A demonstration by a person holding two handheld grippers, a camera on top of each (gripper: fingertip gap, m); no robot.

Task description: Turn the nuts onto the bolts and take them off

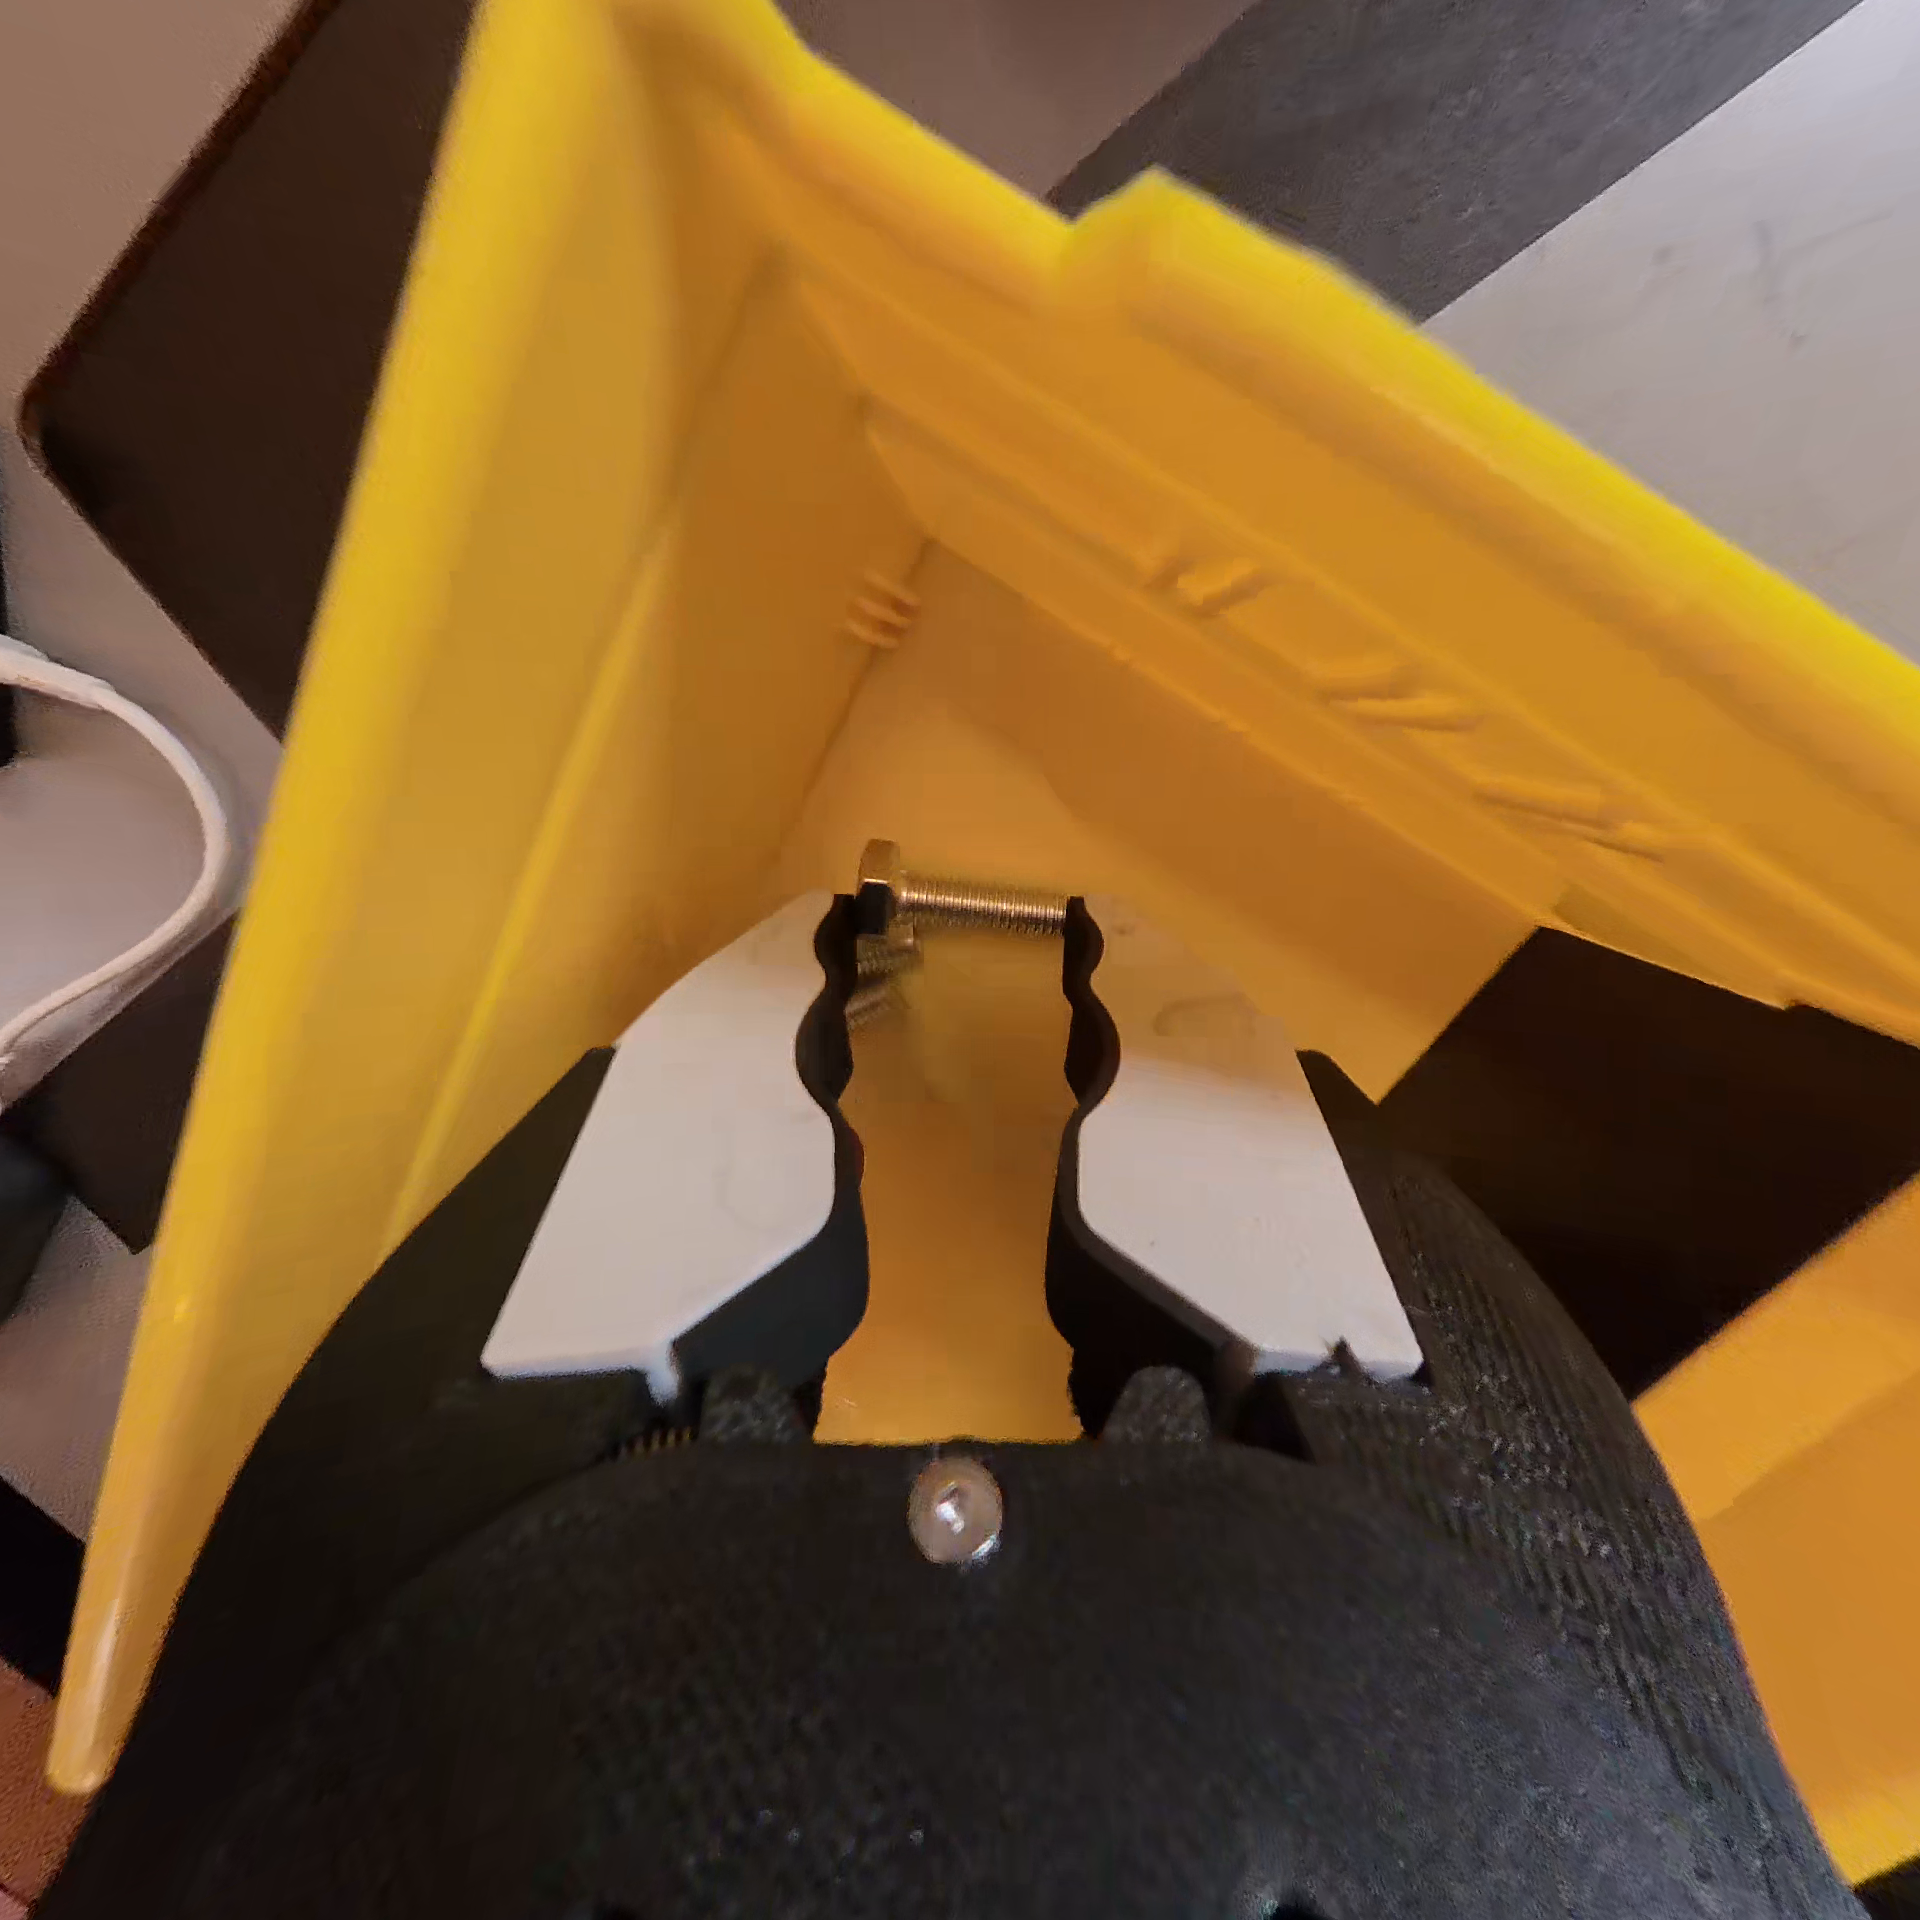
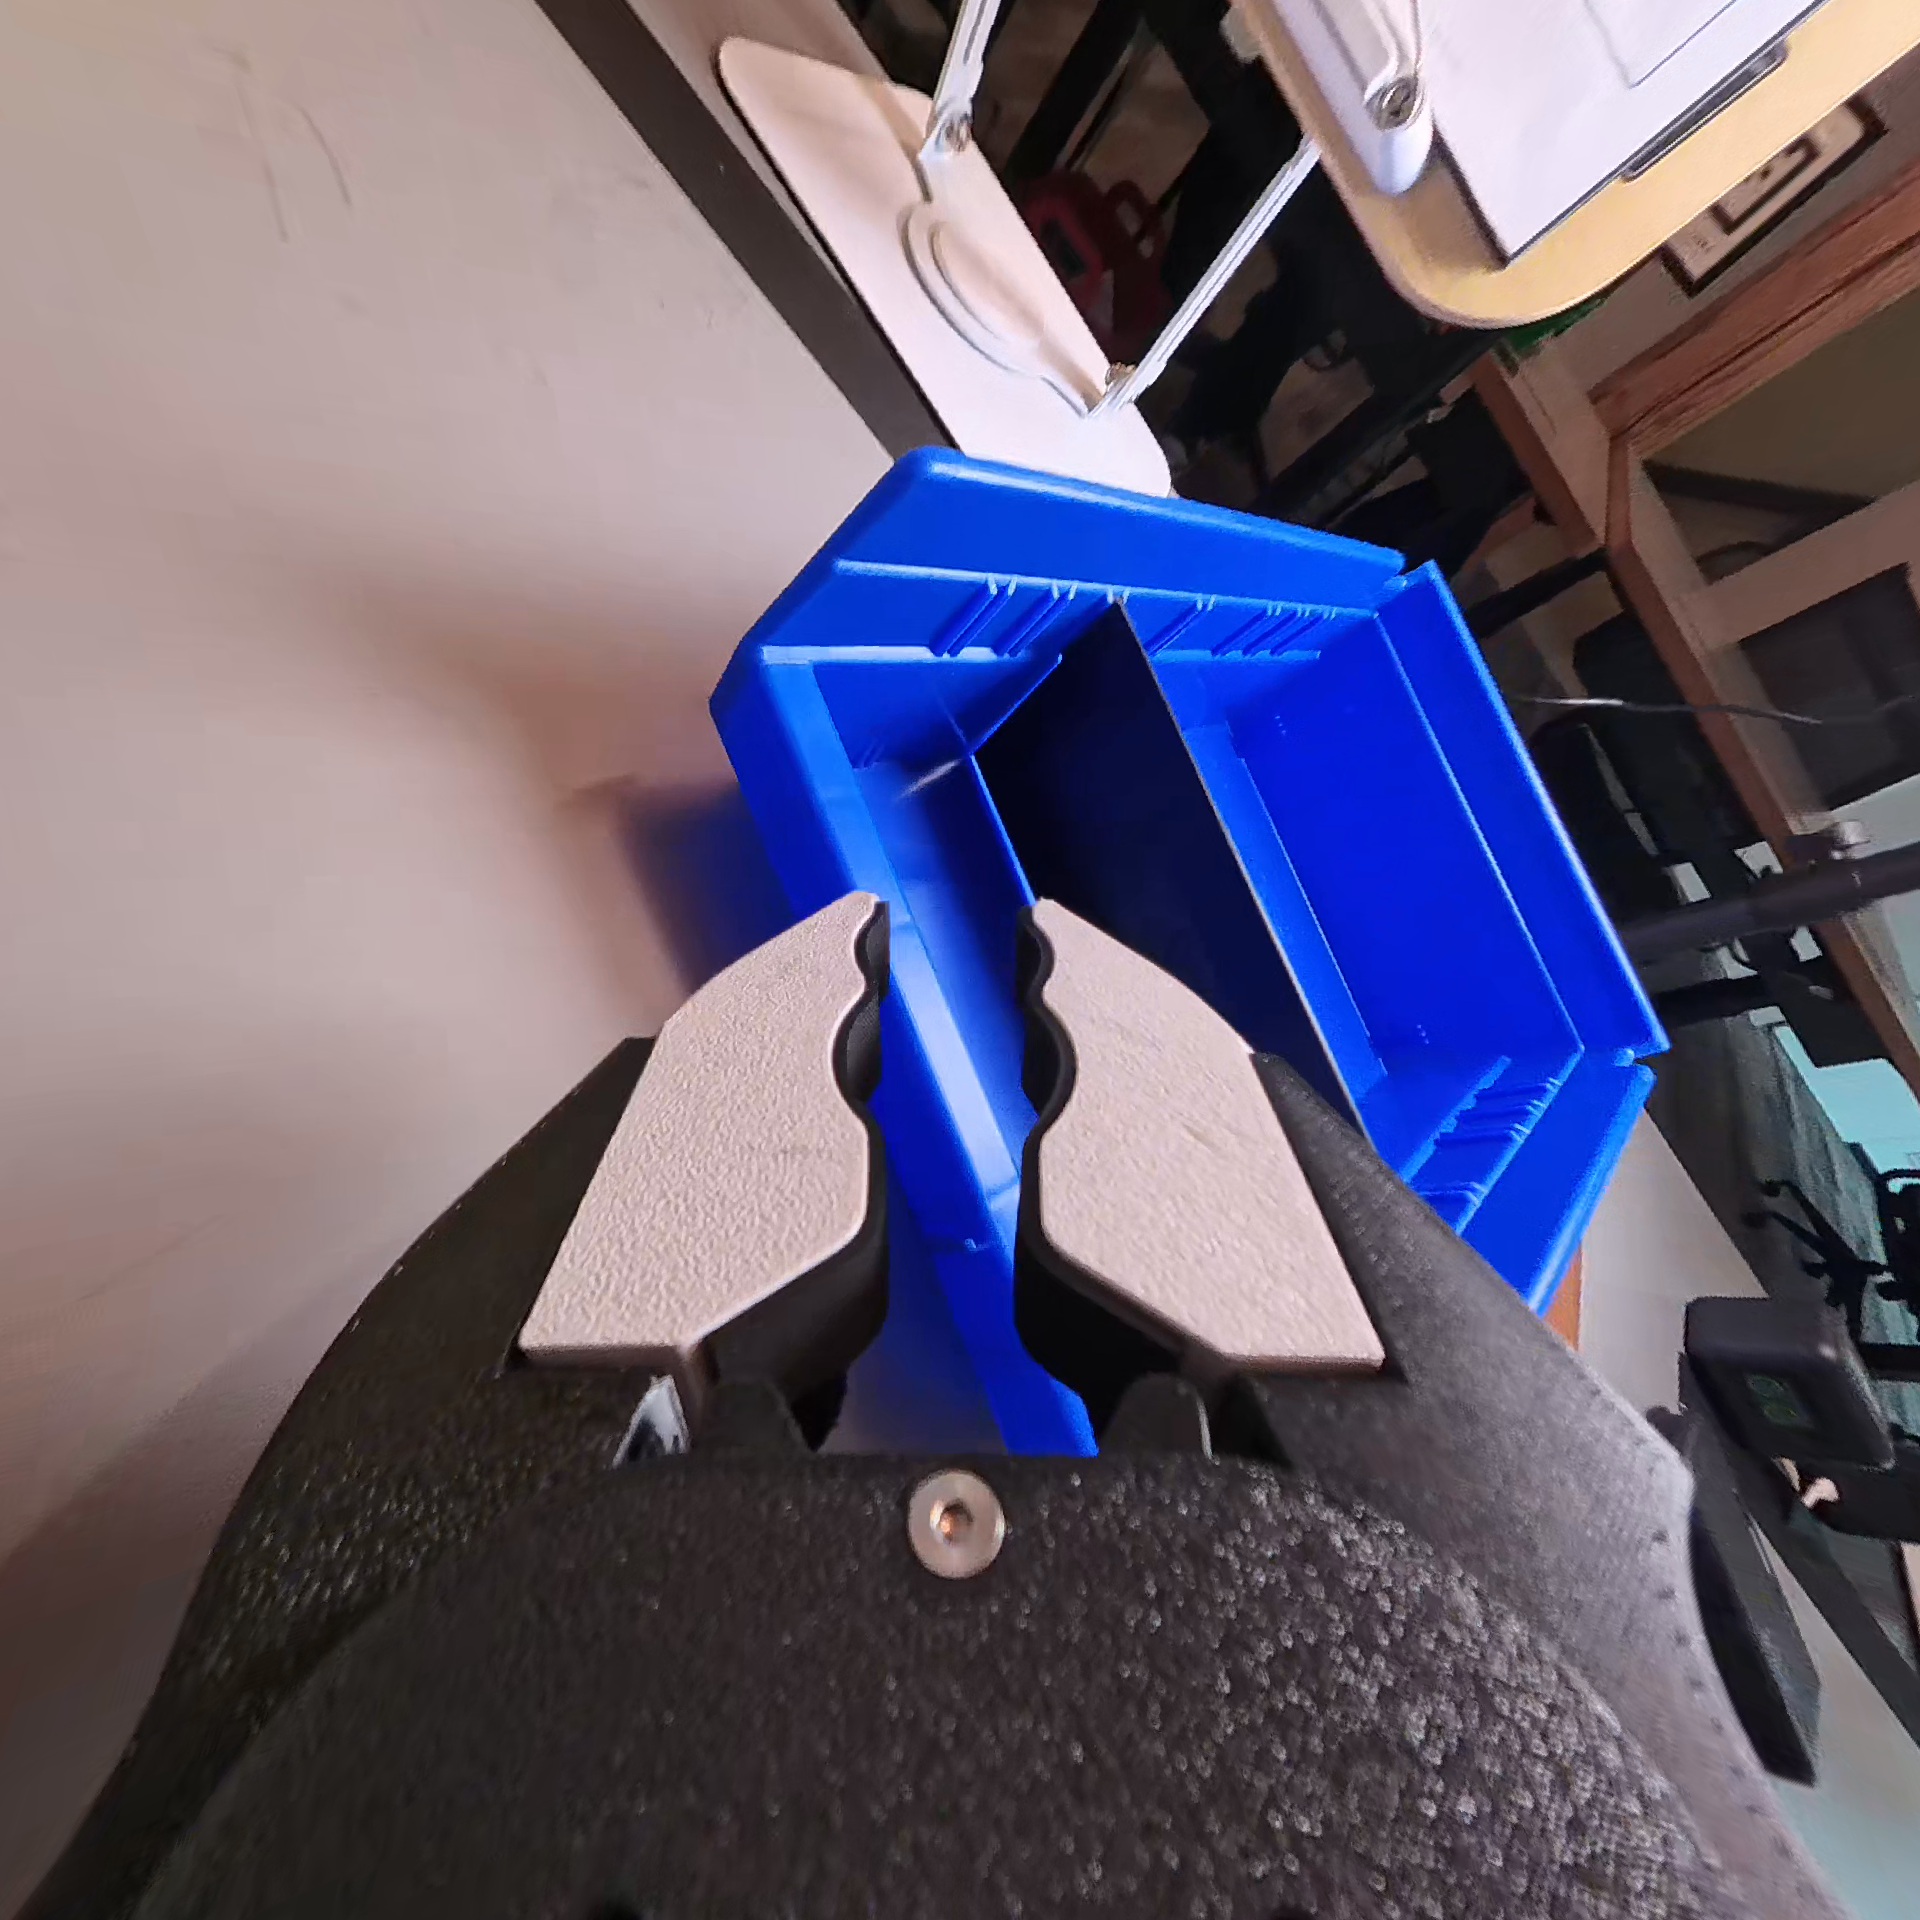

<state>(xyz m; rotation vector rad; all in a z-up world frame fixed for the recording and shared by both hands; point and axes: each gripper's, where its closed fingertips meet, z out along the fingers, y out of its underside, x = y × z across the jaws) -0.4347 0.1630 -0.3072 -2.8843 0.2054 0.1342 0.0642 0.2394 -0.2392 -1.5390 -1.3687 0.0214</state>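
The left gripper [image 1: 961, 920] pinches a bolt [image 1: 961, 902] lengthwise at its fingertips inside the yellow bin [image 1: 582, 644], above another bolt [image 1: 881, 987], so lift it straight and keep it level, while the right gripper [image 2: 951, 935], spread and holding nothing, straddles the blue bin [image 2: 1299, 831] wall.
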